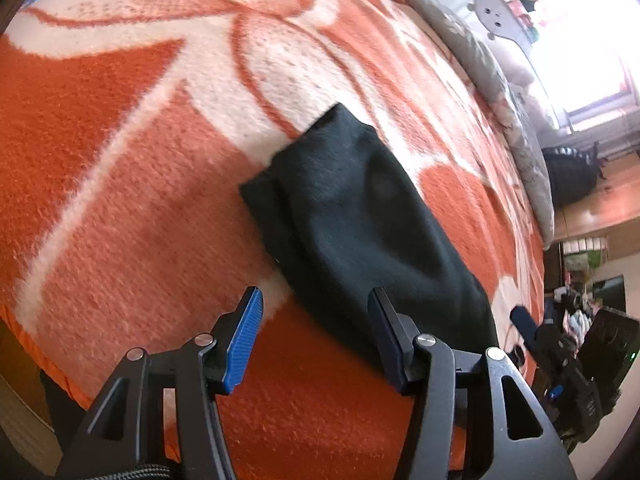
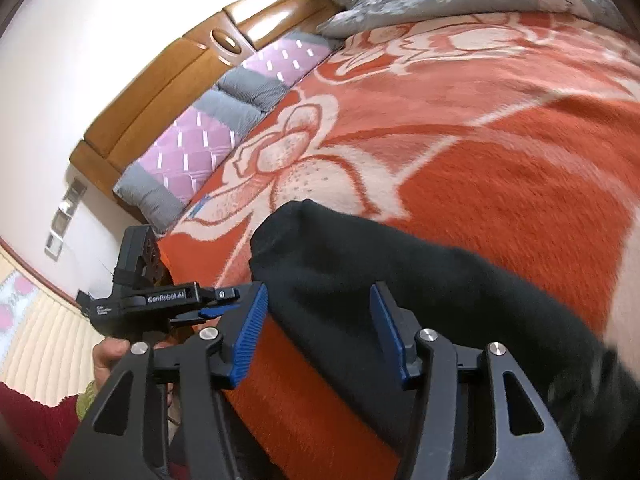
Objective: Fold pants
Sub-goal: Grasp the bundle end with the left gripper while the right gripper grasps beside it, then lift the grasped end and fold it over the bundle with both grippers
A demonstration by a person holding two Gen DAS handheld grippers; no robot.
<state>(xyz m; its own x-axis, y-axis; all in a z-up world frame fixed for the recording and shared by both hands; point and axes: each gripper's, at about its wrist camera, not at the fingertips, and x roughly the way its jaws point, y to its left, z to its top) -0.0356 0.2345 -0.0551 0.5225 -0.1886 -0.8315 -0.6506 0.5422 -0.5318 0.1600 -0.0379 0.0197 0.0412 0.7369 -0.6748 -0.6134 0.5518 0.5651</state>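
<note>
Left wrist view shows the left gripper [image 1: 316, 312] with its two blue-padded fingers spread wide apart, holding nothing. Under its left finger is only the orange blanket [image 1: 120, 200] with the white flower pattern. The black pants [image 1: 352, 216] lie folded into a compact bundle on this blanket, and the right finger of the left gripper is over the near edge of the pants; I cannot tell if it touches the cloth. To the right of the pants, at the far edge of the blanket, a grey flowered quilt [image 1: 504, 96] runs along the bed, and beyond it a bright window [image 1: 592, 52] is seen.

In the right wrist view, far to the left of the pants [image 2: 400, 276], a wooden headboard [image 2: 168, 84] stands against the wall, with pink and grey pillows [image 2: 208, 136] in front of it. Nearer, just left of the pants, the left gripper [image 2: 216, 300] appears from the side, held by a hand [image 2: 112, 354]. The right gripper [image 2: 320, 312] is also spread open, with the end of the pants between its fingers, but the pads are not pressed on the cloth. The pants stretch from there to the right, across the orange blanket [image 2: 500, 160].
</note>
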